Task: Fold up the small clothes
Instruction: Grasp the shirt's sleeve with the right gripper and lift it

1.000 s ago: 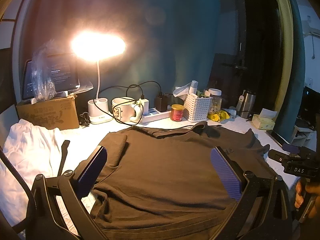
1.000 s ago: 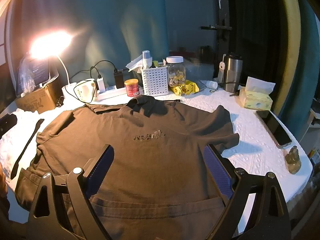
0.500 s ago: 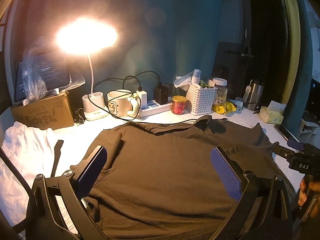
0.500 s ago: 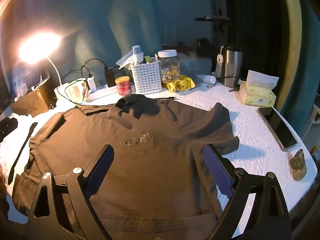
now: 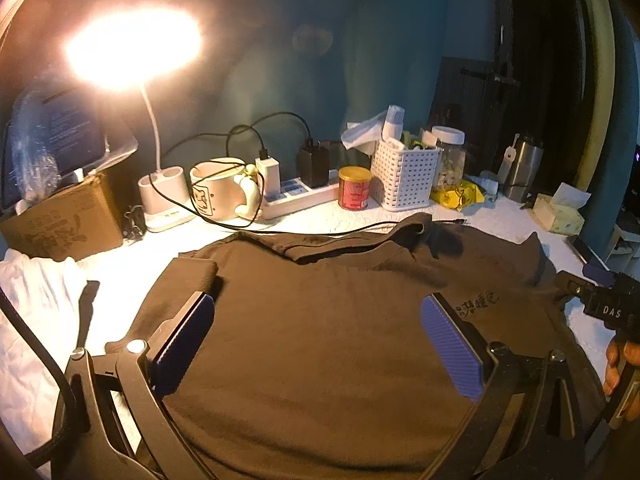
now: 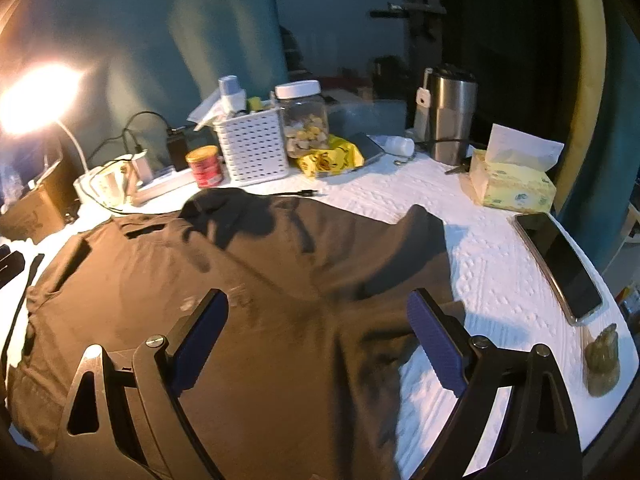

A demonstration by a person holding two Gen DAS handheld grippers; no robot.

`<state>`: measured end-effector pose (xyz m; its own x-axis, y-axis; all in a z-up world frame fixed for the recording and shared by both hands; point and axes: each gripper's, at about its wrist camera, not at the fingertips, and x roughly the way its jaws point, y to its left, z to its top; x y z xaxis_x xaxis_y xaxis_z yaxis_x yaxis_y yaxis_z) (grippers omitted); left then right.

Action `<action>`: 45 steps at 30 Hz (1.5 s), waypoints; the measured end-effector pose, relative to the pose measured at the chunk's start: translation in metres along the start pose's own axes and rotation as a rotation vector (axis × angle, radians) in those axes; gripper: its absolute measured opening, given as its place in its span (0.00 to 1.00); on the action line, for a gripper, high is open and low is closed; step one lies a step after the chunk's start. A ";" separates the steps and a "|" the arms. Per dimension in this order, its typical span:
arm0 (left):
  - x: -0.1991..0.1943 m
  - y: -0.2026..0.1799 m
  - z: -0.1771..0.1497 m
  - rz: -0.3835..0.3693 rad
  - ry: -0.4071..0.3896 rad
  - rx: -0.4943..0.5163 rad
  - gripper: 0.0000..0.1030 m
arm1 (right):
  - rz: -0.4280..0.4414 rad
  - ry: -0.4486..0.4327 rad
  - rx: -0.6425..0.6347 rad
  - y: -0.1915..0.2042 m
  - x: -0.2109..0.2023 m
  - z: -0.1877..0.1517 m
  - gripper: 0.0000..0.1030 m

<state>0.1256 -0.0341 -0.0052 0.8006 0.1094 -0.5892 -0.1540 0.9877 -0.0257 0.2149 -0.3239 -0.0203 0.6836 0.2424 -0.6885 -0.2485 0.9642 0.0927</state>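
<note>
Both tools are hovering with jaws spread, gripping nothing: the left gripper (image 5: 316,340) and right gripper (image 6: 316,334) are each looking down on the brown T-shirt (image 5: 340,320) lying flat directly beneath and ahead of them. Beyond the shirt's collar a black cable (image 5: 320,233) is trailing across it, so lifting the cloth is risking snagging it and tugging the mug (image 5: 220,188).

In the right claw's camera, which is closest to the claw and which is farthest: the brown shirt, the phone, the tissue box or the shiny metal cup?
From the right claw:
1. Brown cotton T-shirt, right under it.
2. Flat black phone, off to the right.
3. Yellow tissue box, farther back on the right.
4. Shiny steel tumbler, at the back, farthest.
</note>
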 end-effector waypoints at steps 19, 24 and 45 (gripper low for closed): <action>0.083 -0.016 0.005 0.009 0.161 0.028 0.99 | -0.081 0.088 0.070 -0.089 0.083 0.028 0.78; 0.092 -0.014 0.005 0.009 0.174 0.031 0.99 | -0.054 0.142 0.115 -0.107 0.108 0.031 0.75; 0.071 0.018 0.000 -0.015 0.134 -0.026 0.99 | -0.039 0.053 -0.080 -0.047 0.083 0.054 0.09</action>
<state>0.1802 -0.0087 -0.0473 0.7187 0.0774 -0.6910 -0.1589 0.9858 -0.0549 0.3205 -0.3435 -0.0425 0.6572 0.1963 -0.7277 -0.2778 0.9606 0.0082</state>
